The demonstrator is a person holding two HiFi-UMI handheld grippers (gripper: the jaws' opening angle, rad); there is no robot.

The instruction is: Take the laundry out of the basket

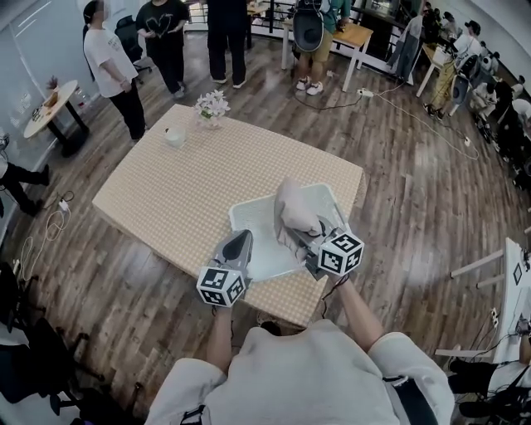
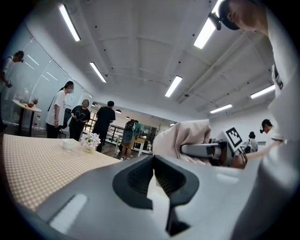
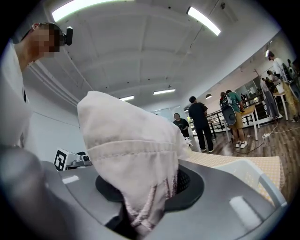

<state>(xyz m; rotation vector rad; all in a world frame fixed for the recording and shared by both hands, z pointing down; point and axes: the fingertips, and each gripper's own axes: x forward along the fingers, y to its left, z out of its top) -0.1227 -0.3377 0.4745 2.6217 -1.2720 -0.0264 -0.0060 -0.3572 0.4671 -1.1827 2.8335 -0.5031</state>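
Open-plan lab or office — wood floor, ceiling strip lights, desks, standing people, trailing cables

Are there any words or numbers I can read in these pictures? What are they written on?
No text can be read.
Left marker cube and right marker cube: only black-and-white square patterns, no letters or numbers.
White print on a bystander's black T-shirt: too small to read.
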